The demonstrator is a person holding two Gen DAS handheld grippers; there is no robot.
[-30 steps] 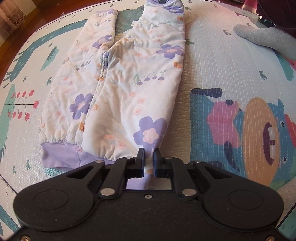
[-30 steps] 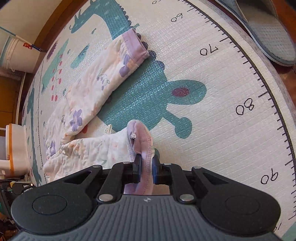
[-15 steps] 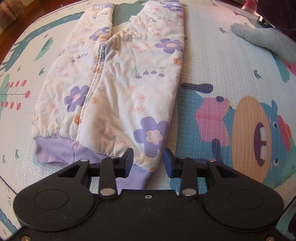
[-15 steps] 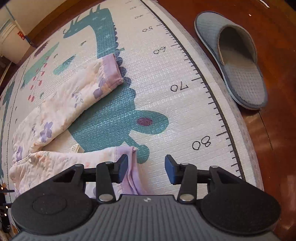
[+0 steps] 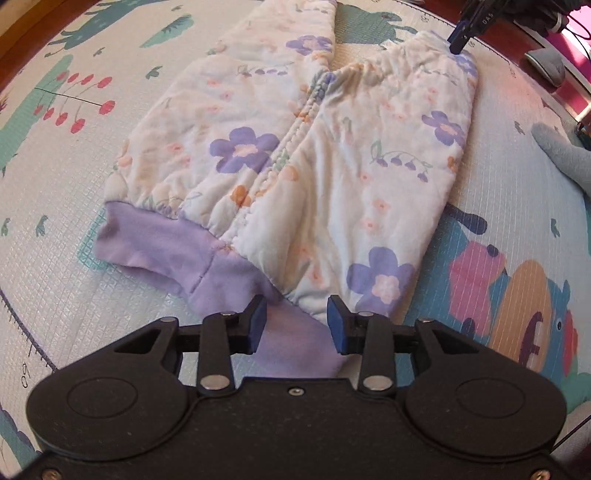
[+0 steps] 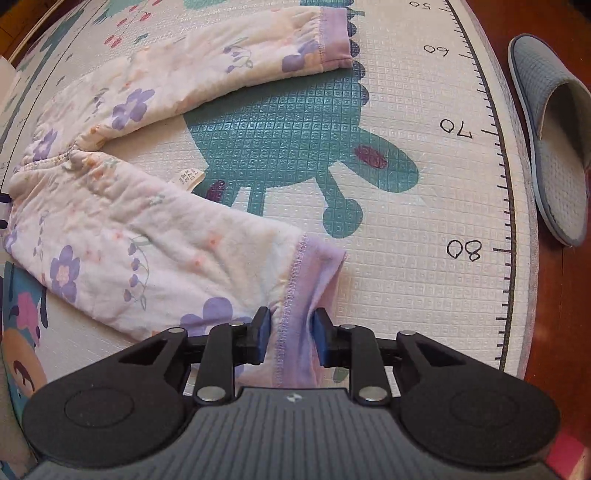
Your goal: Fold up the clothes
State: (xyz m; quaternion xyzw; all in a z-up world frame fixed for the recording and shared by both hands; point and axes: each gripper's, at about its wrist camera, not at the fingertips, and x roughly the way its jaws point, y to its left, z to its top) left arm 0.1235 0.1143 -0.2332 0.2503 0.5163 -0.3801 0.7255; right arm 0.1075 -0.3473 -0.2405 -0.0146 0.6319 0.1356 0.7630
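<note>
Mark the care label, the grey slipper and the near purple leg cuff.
care label [image 6: 190, 176], right wrist view, on its printed face
grey slipper [image 6: 554, 122], right wrist view, on its upper
purple leg cuff [image 6: 314, 273], right wrist view, mid-band

We see a cartoon play mat [image 6: 424, 184] on a brown wooden floor [image 6: 576, 29]; a grey slipper [image 6: 554, 147] lies at right.

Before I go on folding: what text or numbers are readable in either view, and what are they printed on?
"50" on the mat's ruler edge, partly cut off by the frame.
"60" on the same ruler.
"70" on the ruler.
"80" on the ruler.
"60" on the mat edge in the left view, sideways.
Care tag on the pants: print too small to read.
Lettering on the other gripper: blurred, unreadable.
</note>
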